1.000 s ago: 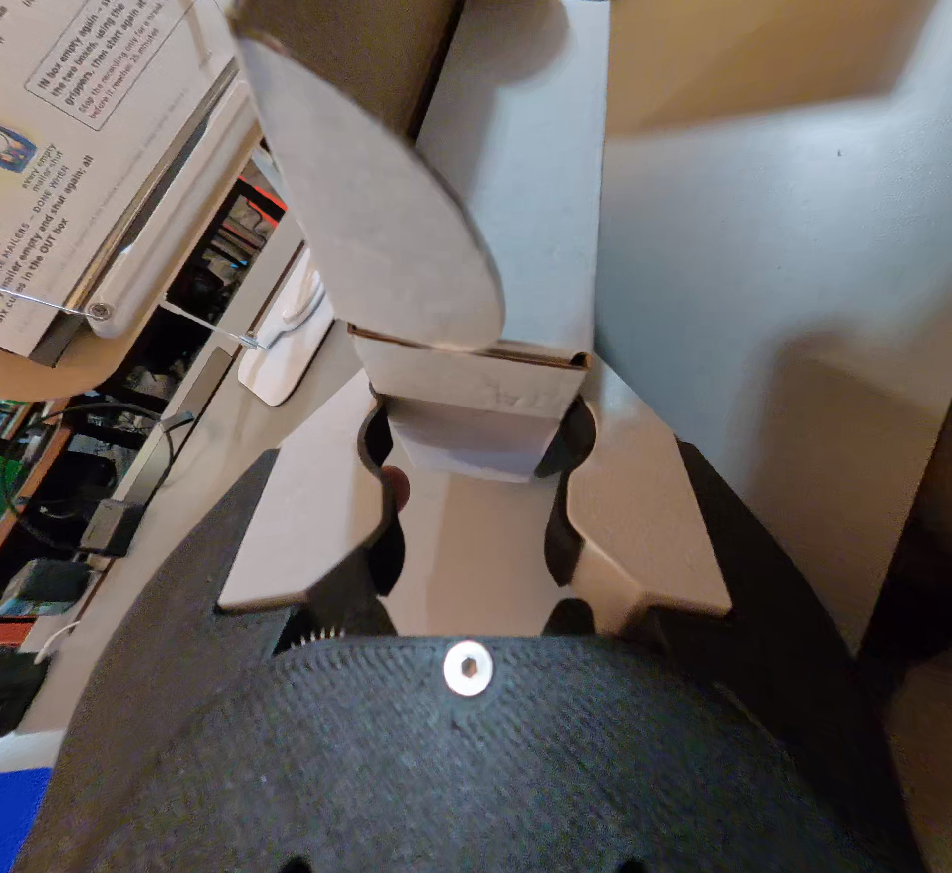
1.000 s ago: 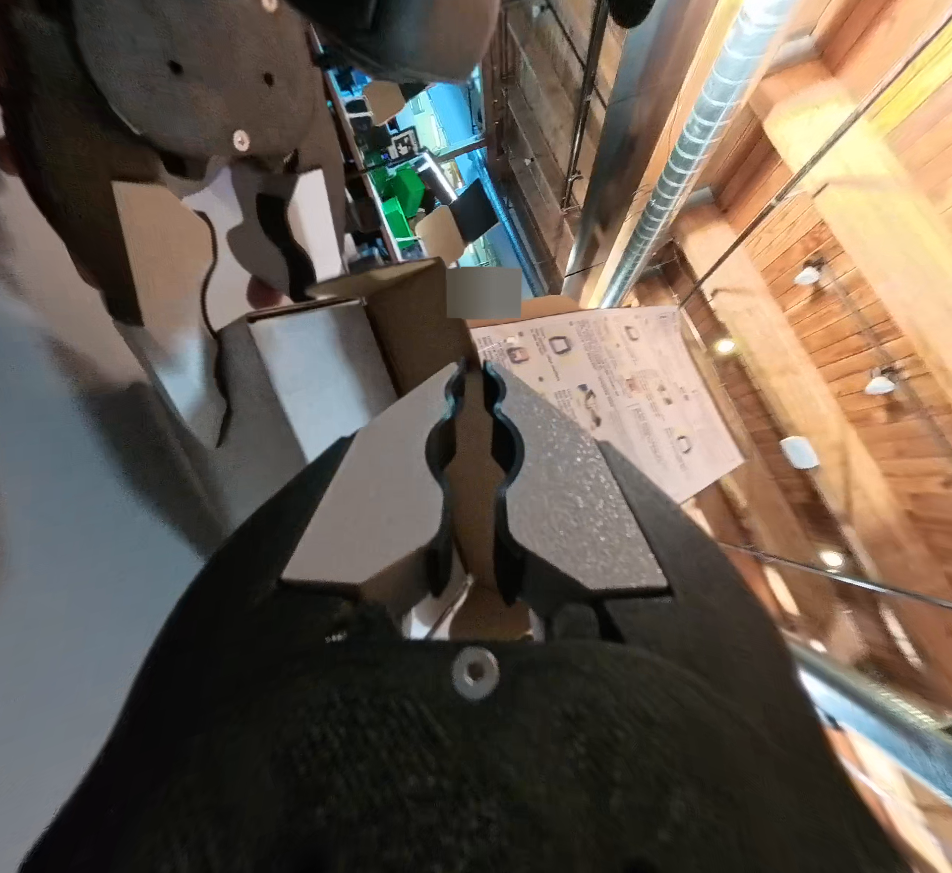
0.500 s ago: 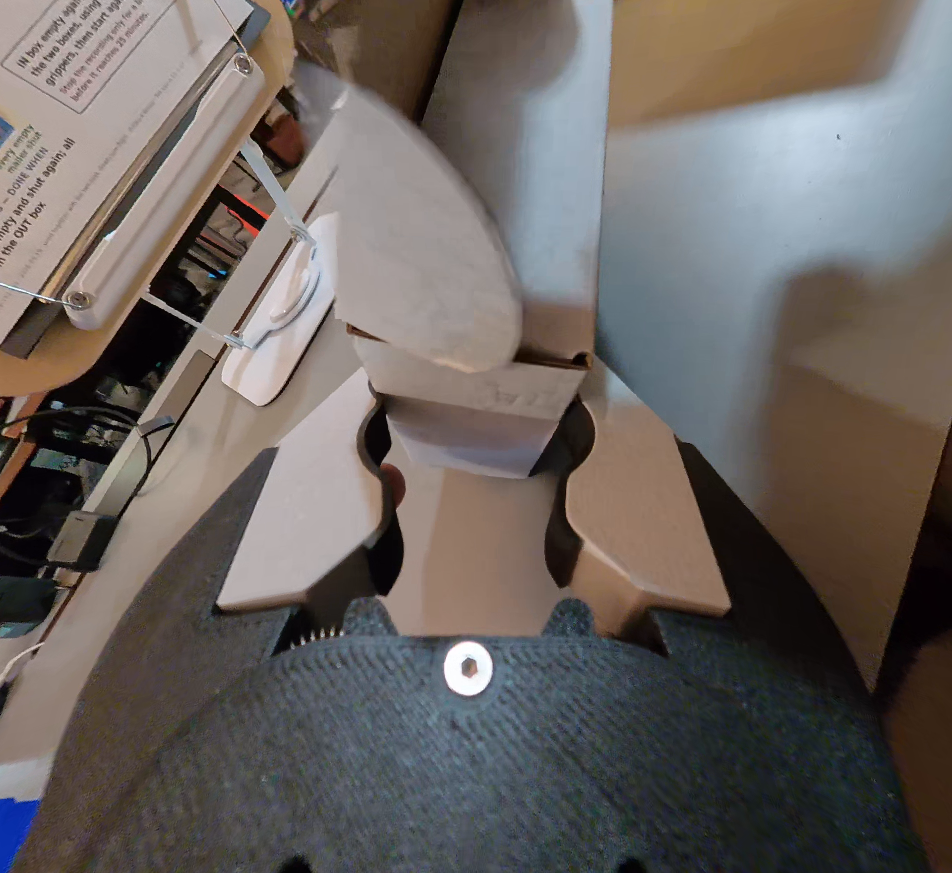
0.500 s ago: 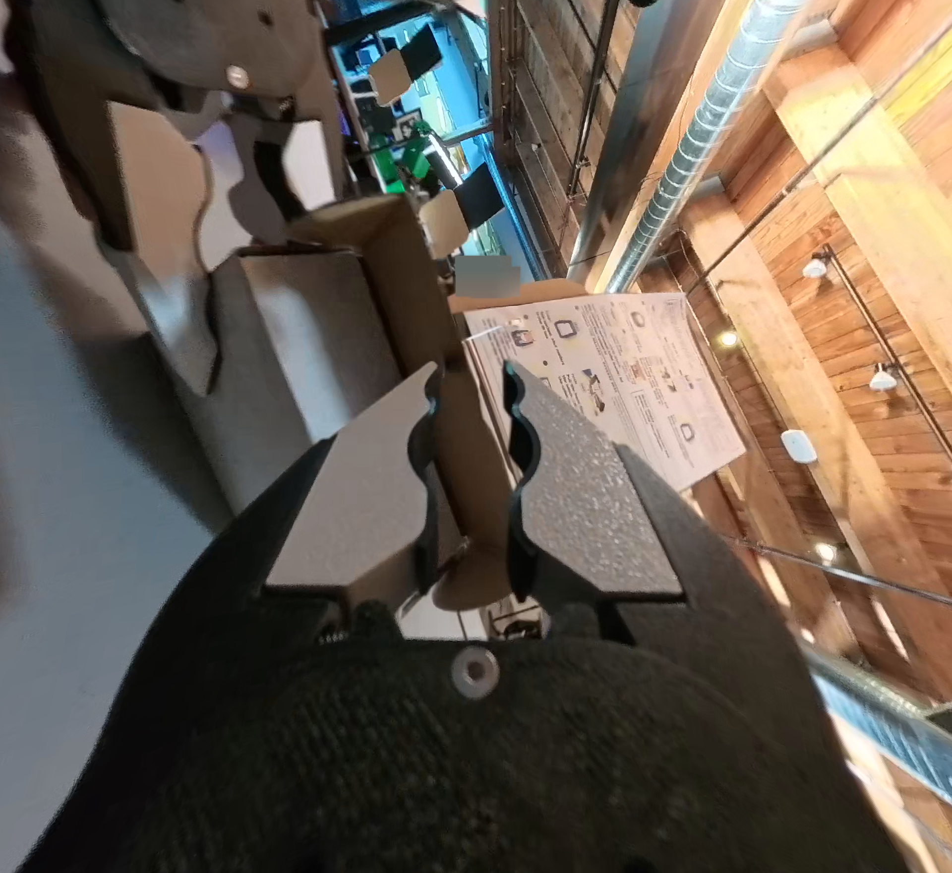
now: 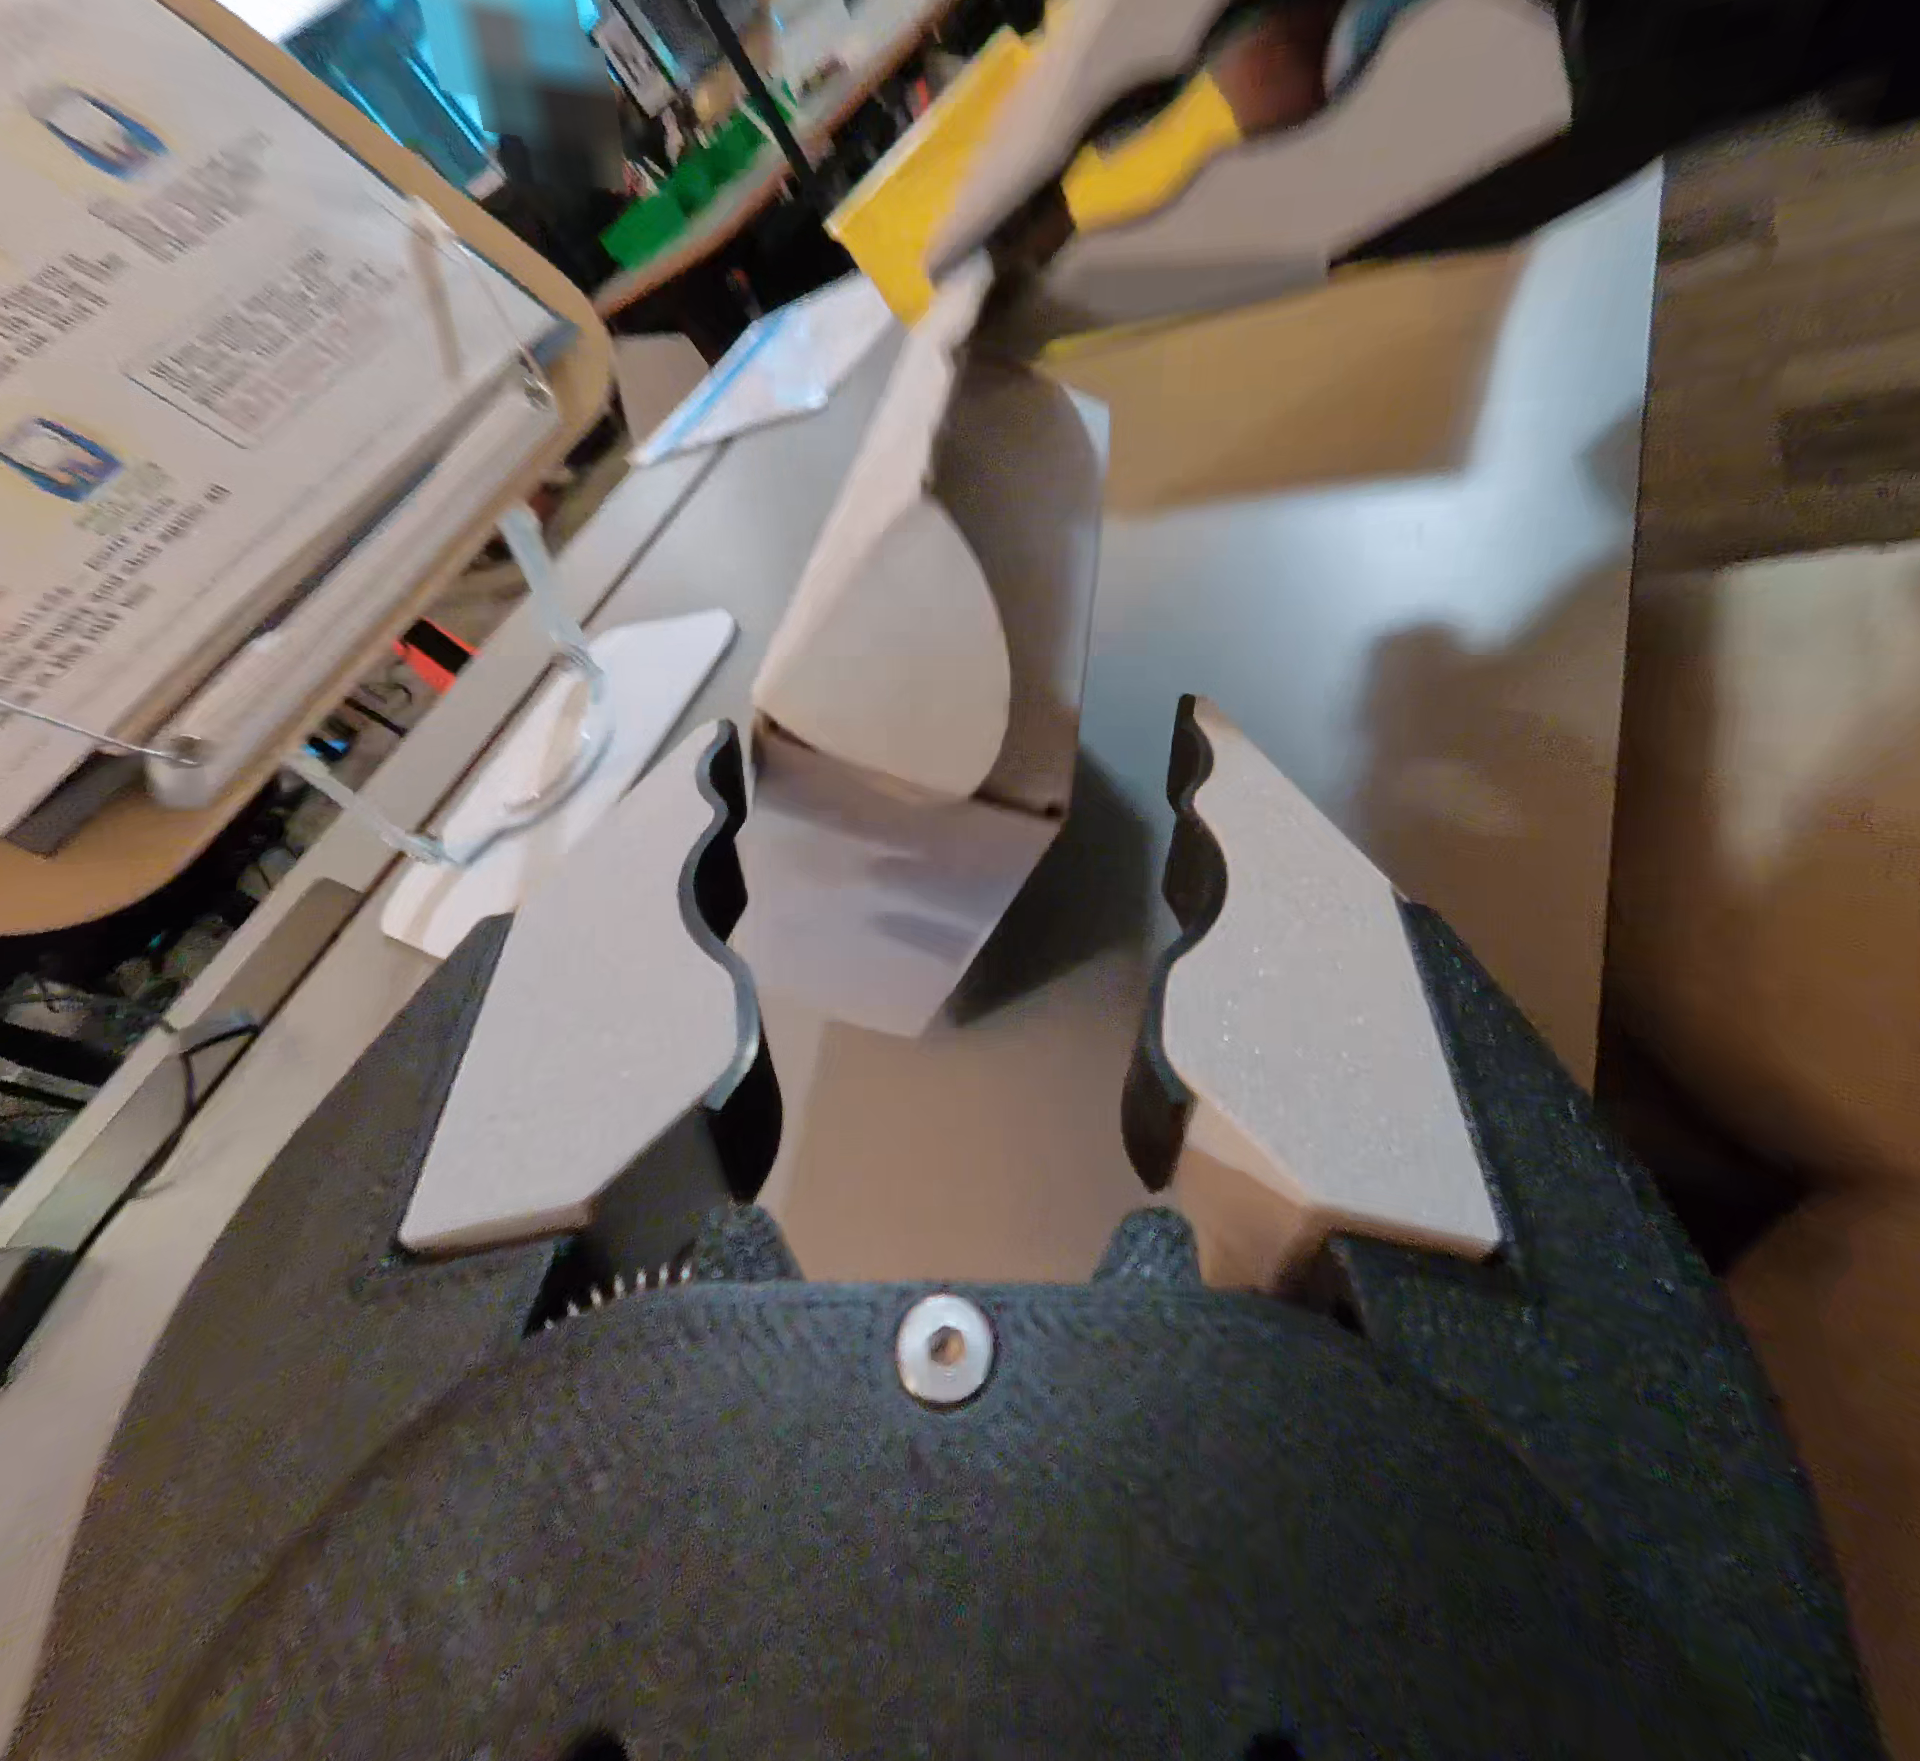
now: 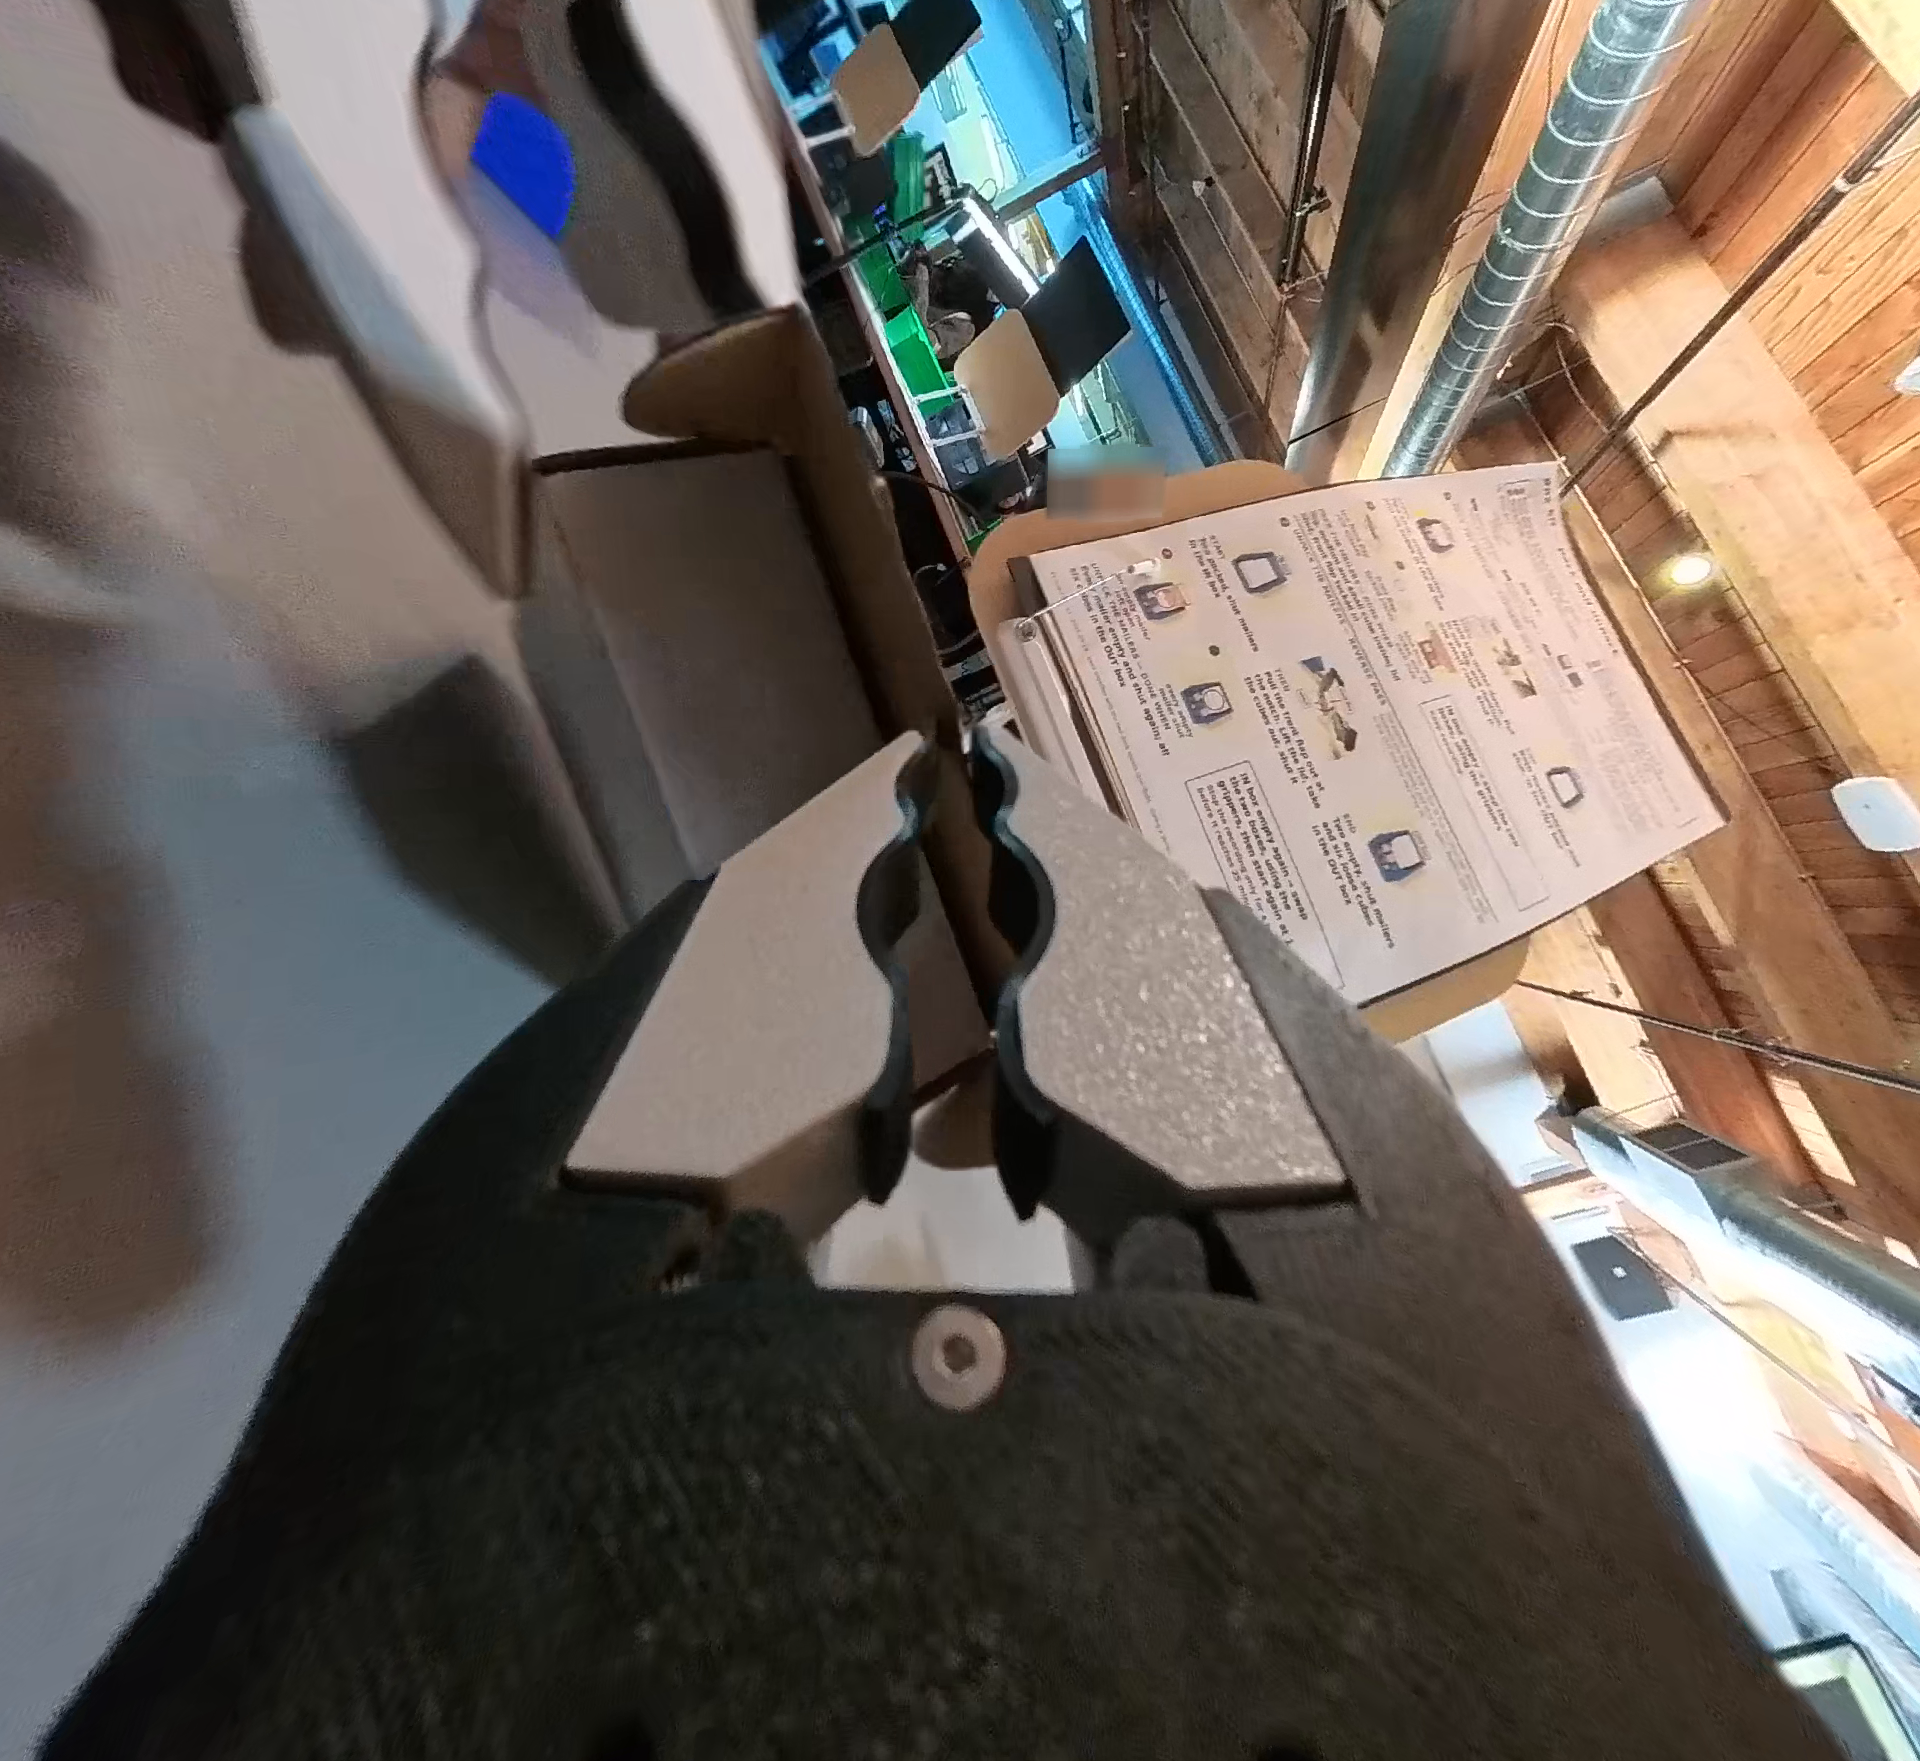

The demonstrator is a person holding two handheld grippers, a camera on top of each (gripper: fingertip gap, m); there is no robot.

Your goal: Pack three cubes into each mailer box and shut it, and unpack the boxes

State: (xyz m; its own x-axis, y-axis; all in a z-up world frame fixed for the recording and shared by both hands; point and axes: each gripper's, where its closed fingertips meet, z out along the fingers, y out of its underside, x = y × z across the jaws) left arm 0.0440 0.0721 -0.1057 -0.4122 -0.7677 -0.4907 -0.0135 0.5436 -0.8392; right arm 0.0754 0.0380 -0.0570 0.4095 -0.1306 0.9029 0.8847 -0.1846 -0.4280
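The mailer box (image 5: 894, 890) is white outside and brown corrugated inside, standing on the pale desk (image 5: 1351, 631) with a rounded flap (image 5: 894, 672) raised above its near wall. Left of the box, an instruction sheet (image 5: 208, 381) leans on a stand. The left gripper (image 5: 956, 776) sits just before the box, its fingers (image 5: 613, 963) wide apart and touching nothing. Right of and above the box, the right gripper (image 5: 1226, 90) shows blurred against something yellow. In the right wrist view the right gripper (image 6: 951, 766) has its fingers (image 6: 1132, 994) pressed together on a brown cardboard flap (image 6: 956, 890) of the box. A blue patch (image 6: 520, 163) shows between the far left gripper's fingers; what it is cannot be told.
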